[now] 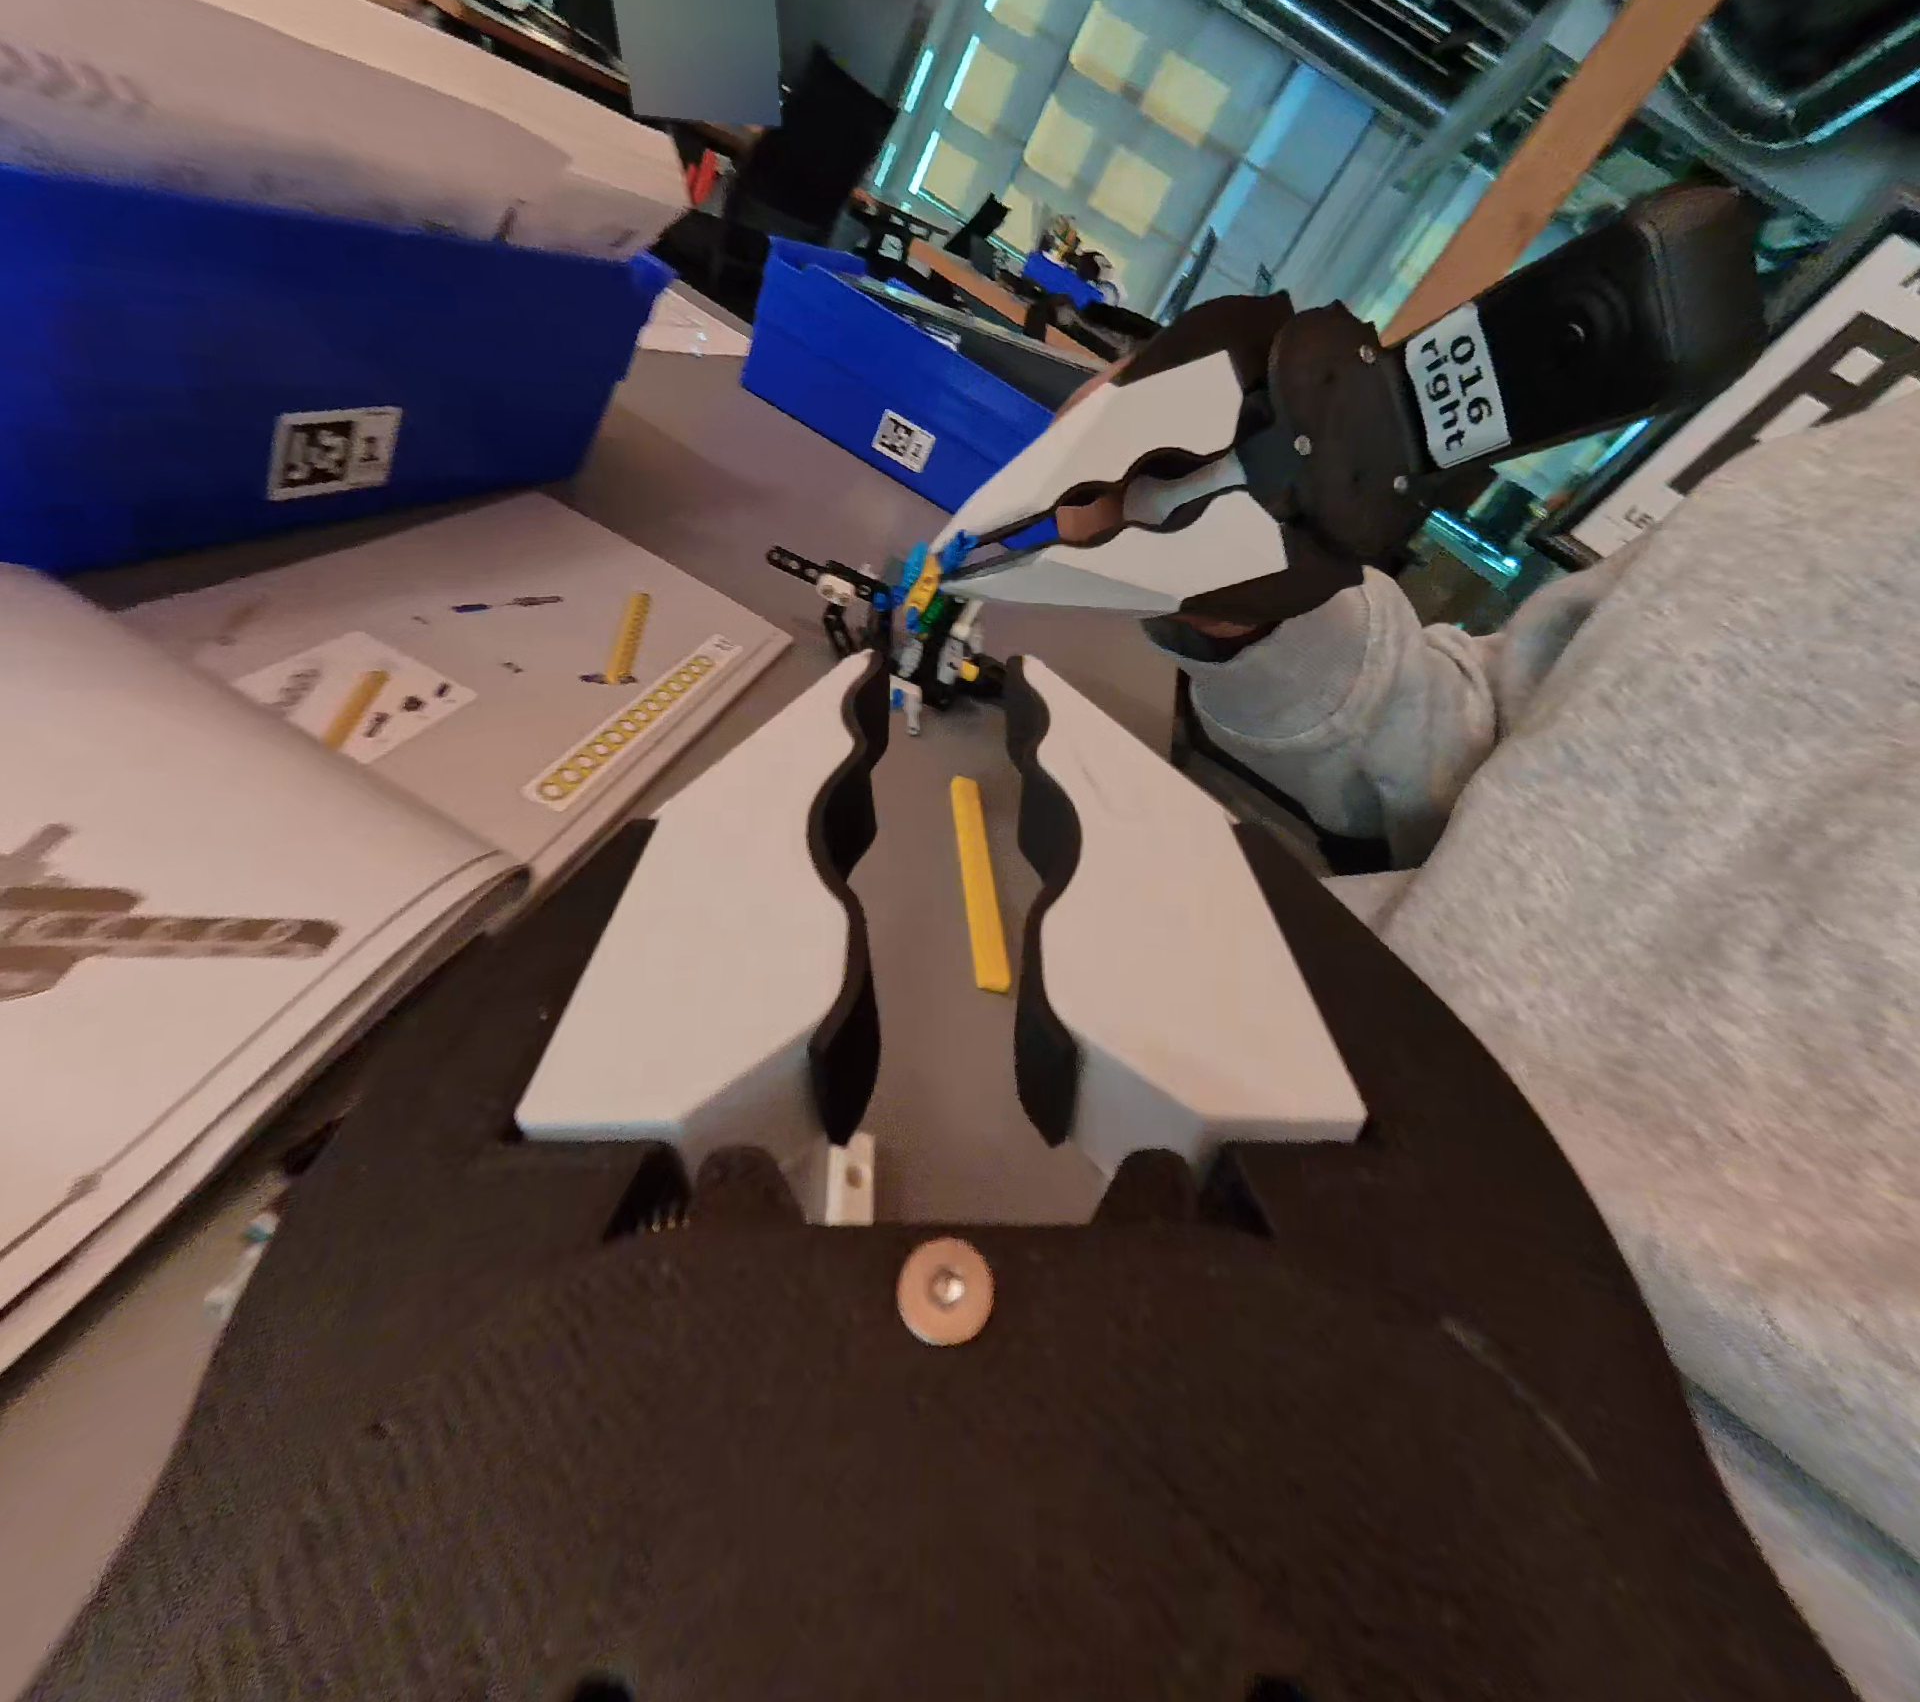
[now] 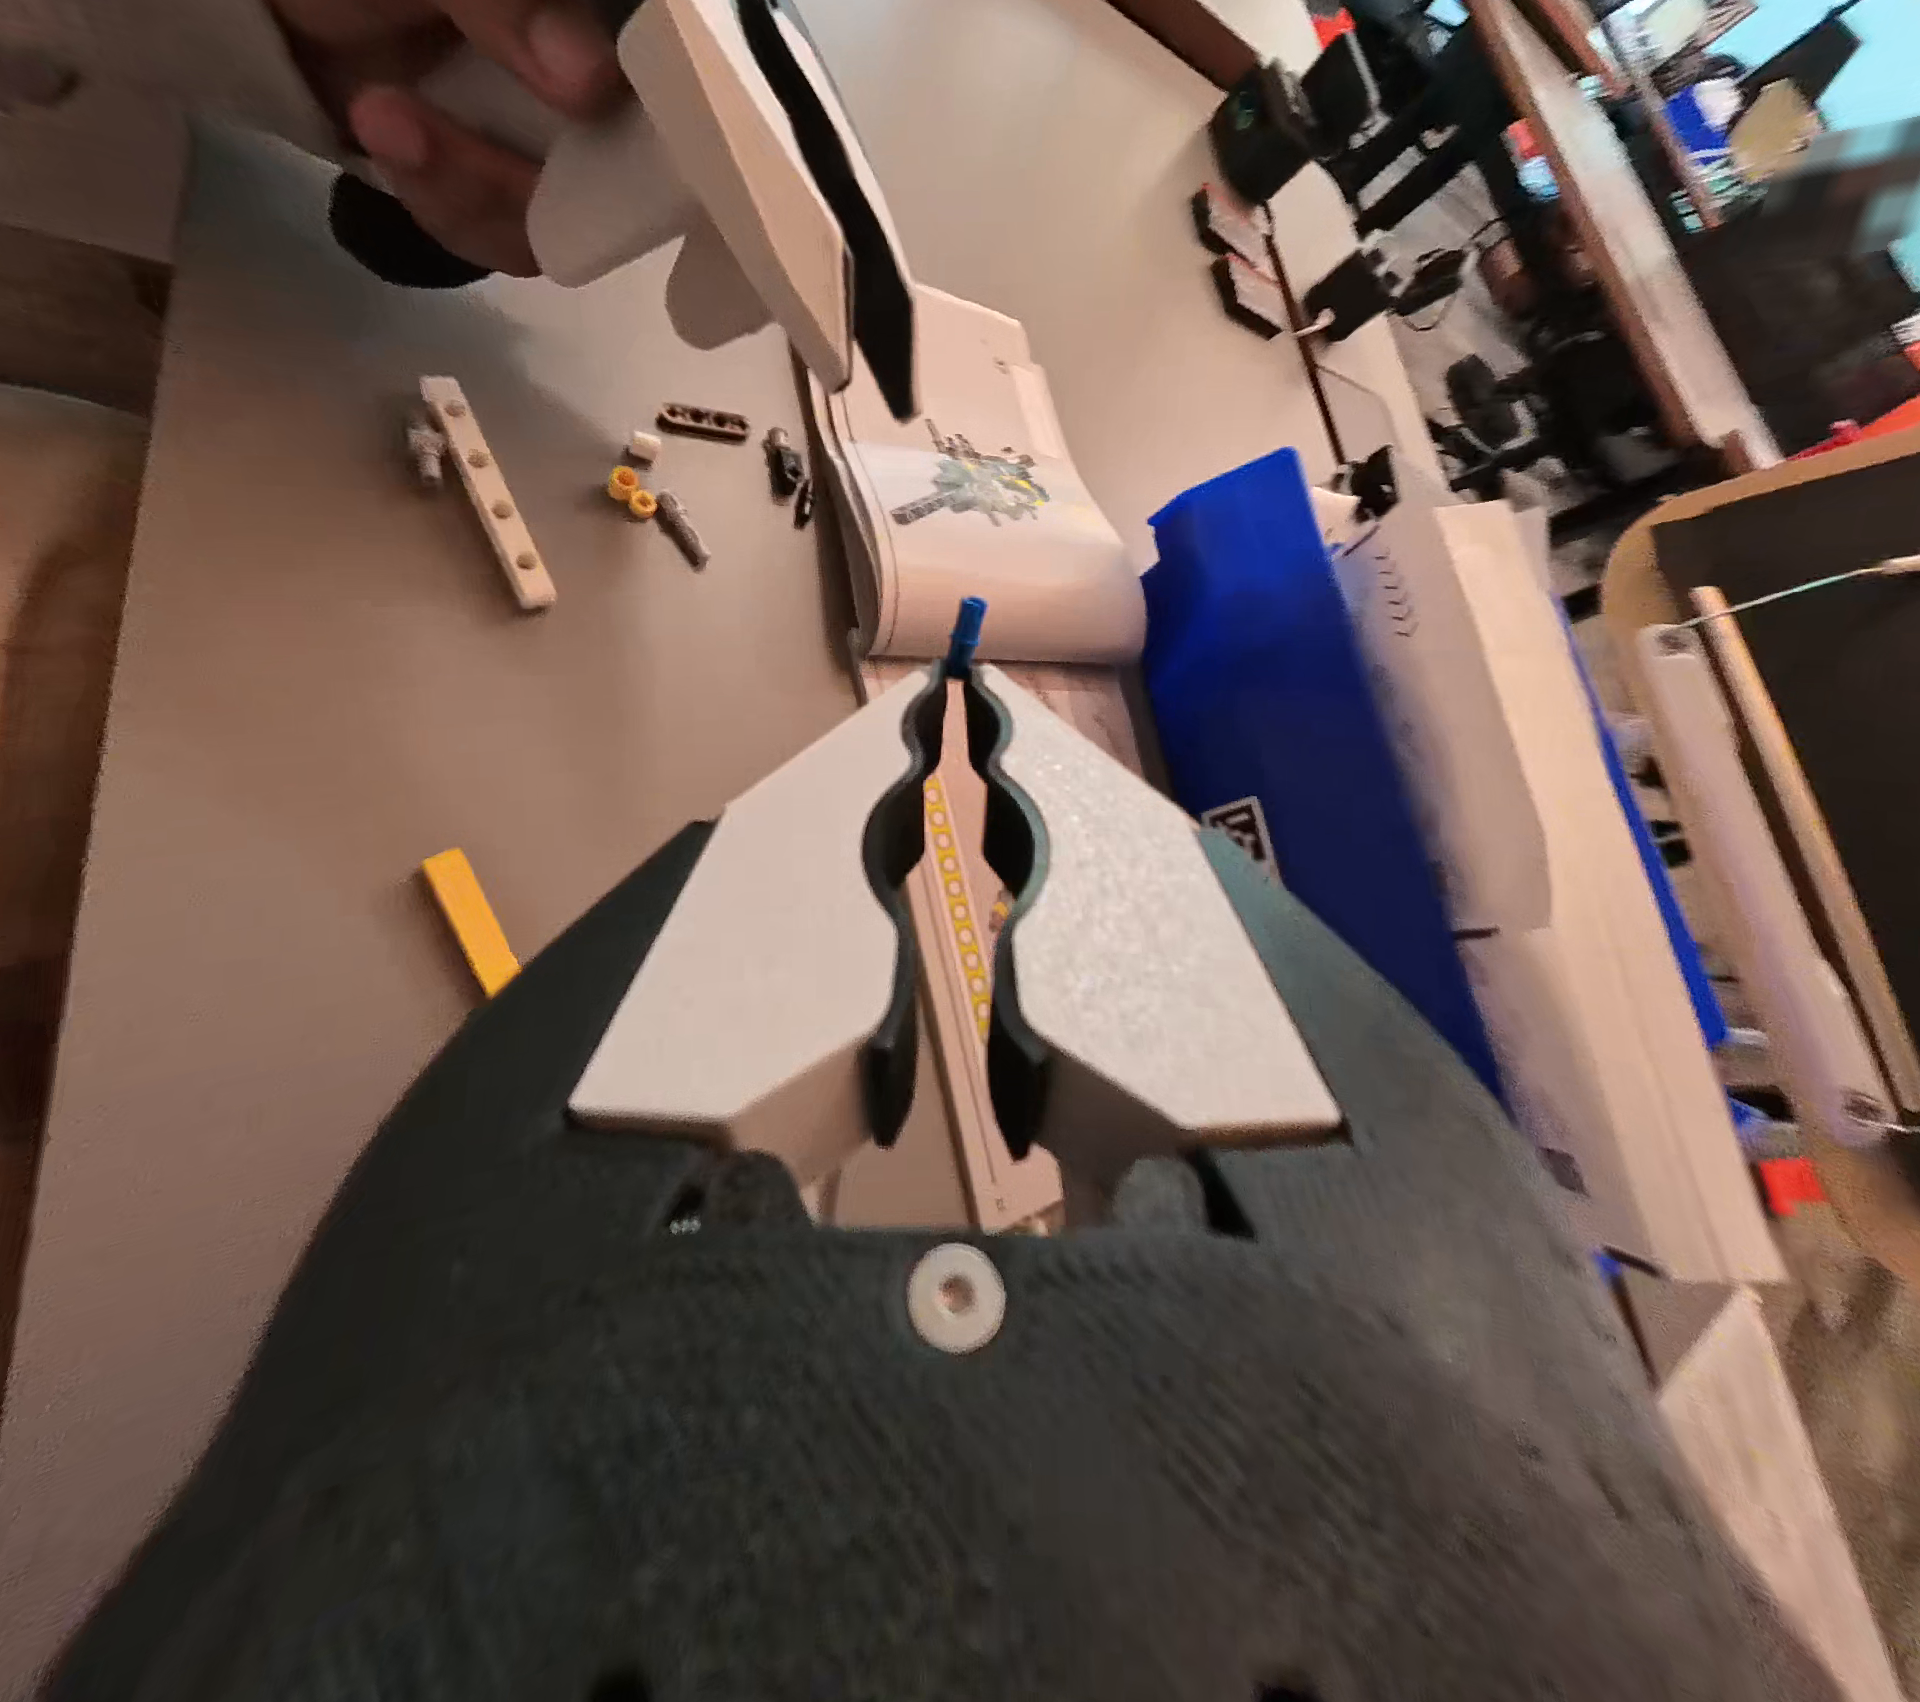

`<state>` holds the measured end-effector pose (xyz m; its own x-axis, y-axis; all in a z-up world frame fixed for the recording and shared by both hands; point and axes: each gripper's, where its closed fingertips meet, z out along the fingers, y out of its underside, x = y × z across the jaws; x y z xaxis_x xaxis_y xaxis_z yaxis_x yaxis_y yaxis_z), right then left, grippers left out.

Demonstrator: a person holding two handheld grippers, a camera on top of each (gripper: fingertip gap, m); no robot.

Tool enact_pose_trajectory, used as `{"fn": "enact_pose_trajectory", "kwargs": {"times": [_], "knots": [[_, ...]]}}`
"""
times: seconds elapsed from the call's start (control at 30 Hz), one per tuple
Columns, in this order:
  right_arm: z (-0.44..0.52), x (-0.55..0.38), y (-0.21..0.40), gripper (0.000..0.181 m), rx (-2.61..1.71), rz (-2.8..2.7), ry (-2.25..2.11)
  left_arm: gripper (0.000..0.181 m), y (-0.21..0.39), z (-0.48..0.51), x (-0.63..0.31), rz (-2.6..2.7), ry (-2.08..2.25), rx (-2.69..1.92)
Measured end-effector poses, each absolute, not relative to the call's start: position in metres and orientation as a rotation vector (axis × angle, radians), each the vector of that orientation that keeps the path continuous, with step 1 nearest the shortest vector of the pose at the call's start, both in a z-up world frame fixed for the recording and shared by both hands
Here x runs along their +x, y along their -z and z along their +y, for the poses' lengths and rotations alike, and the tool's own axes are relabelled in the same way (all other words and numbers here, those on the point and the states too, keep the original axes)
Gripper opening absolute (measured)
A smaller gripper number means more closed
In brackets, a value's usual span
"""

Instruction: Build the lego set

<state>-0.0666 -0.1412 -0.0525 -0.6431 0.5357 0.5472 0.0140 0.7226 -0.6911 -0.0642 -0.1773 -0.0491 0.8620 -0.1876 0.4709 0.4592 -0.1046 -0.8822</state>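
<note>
My left gripper (image 1: pixel 948 676) is open and empty, low over the grey table. A yellow beam (image 1: pixel 980 883) lies flat on the table between its fingers, untouched. Just beyond its tips stands a small black, white and blue lego assembly (image 1: pixel 920 650). My right gripper (image 1: pixel 940 569) comes in from the upper right with its tips at the top of the assembly. It is shut on a small blue pin (image 2: pixel 966 626) that sticks out past its tips (image 2: pixel 961 678). In the right wrist view the left gripper (image 2: pixel 878 374) hangs at the upper left and the yellow beam (image 2: pixel 468 920) lies at the left.
An open instruction booklet (image 1: pixel 468 686) lies to the left, with blue bins (image 1: pixel 260 364) (image 1: pixel 883 395) behind it. Loose parts lie on the table: a white beam (image 2: pixel 488 499), yellow bushes (image 2: pixel 631 494), a black beam (image 2: pixel 704 421) and dark pins (image 2: pixel 784 463). A grey sleeve (image 1: pixel 1662 821) fills the right. Across from one pair of fingers to the other is roughly 5 cm.
</note>
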Motion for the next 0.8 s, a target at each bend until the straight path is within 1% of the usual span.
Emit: {"fn": "enact_pose_trajectory", "kwargs": {"times": [0.13,0.23,0.33,0.8], "knots": [[-0.140,-0.064,0.056,0.001,-0.353,-2.087,-0.738,0.022,0.051,-0.164,-0.049,-0.200,0.573,-1.612],[-0.145,-0.062,0.061,0.002,-0.282,-2.077,-0.638,0.030,0.058,-0.158,-0.048,-0.220,0.542,-1.657],[-0.147,-0.061,0.065,0.002,-0.212,-2.069,-0.541,0.029,0.060,-0.157,-0.051,-0.236,0.516,-1.670],[-0.161,-0.060,0.076,0.002,-0.051,-2.121,-0.445,0.004,0.070,-0.158,-0.051,-0.170,0.385,-1.756]]}}
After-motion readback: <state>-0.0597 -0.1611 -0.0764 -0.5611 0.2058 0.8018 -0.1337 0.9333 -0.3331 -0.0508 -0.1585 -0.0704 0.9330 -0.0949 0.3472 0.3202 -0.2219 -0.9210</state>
